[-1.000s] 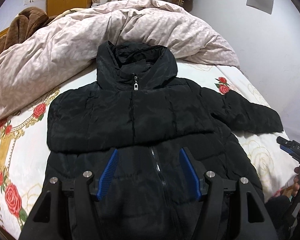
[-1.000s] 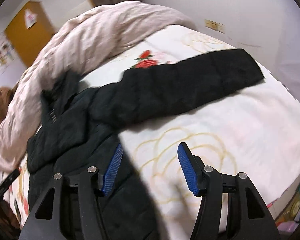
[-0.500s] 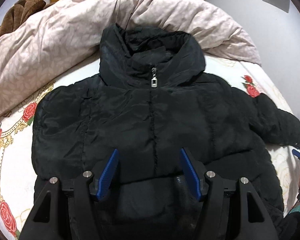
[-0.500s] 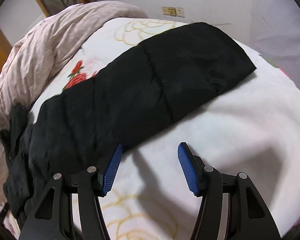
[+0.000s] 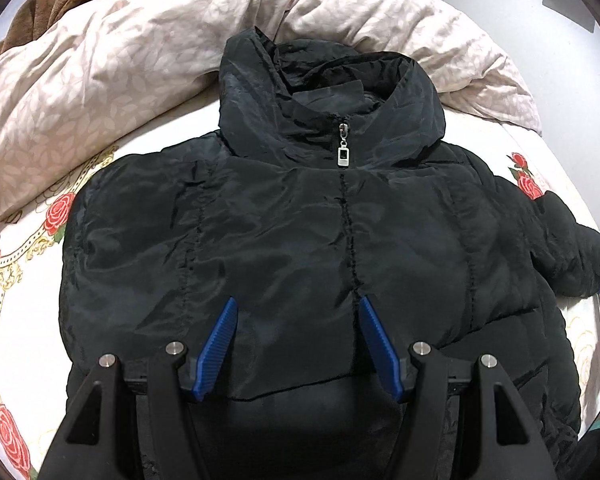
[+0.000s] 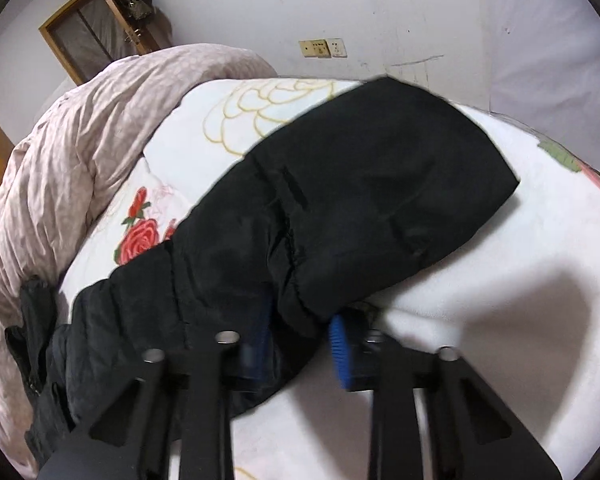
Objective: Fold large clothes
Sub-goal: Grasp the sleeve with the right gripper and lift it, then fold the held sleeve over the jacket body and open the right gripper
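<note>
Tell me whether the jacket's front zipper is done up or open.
Done up. The zipper pull hangs at the collar of the black jacket, and the two front panels meet along the centre seam with no gap or lining showing.

jacket [image 5: 300, 232]: black, slight sheen, silver zipper pull [image 5: 343, 156]. sleeve [image 6: 360, 200]: same black. bedsheet [image 5: 24, 280]: white, red roses, gold ornamental lines. duvet [image 5: 100, 60]: pale pinkish-beige, faint leaf print. both grippers: black bodies, blue ribbed pads [image 5: 216, 348]. wall [image 6: 380, 8]: white, with a beige socket plate [image 6: 315, 49].
</note>
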`<state>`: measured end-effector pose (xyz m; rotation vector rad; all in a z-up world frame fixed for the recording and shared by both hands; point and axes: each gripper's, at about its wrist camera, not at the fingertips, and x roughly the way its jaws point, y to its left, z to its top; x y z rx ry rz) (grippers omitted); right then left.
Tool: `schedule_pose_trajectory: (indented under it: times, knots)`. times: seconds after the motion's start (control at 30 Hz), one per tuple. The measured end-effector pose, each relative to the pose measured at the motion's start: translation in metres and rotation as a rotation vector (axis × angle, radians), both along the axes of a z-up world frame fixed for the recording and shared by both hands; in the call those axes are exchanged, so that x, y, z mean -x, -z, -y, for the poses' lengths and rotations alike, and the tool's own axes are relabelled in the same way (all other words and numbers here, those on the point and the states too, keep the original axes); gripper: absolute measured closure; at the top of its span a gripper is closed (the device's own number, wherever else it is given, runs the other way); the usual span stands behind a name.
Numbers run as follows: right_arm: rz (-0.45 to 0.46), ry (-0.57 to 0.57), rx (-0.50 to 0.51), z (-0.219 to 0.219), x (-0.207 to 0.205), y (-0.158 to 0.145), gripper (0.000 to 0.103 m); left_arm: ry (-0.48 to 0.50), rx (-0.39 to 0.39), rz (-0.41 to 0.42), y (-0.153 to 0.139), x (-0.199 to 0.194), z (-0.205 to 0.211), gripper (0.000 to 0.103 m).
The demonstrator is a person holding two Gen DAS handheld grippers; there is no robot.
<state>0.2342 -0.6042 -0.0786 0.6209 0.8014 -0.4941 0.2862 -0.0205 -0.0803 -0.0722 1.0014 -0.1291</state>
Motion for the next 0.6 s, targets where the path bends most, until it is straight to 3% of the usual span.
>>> schedule_pose_trajectory:
  times: [0.23,0.47,0.6]
  knots:
    - [0.08,-0.096,0.084,-0.041,0.002,-0.063,0.087,-0.02,0.02,0.027,-0.018,0.013,-0.012,0.037]
    - [0.206,-0.302,0.172,-0.129,-0.006,-0.145,0.087,-0.048,0.05,0.069,-0.042,0.03,-0.033,0.037]
    - [0.263,-0.439,0.187,-0.189,-0.011,-0.173,0.087,-0.072,0.068,0.089,-0.052,0.038,-0.048,0.037]
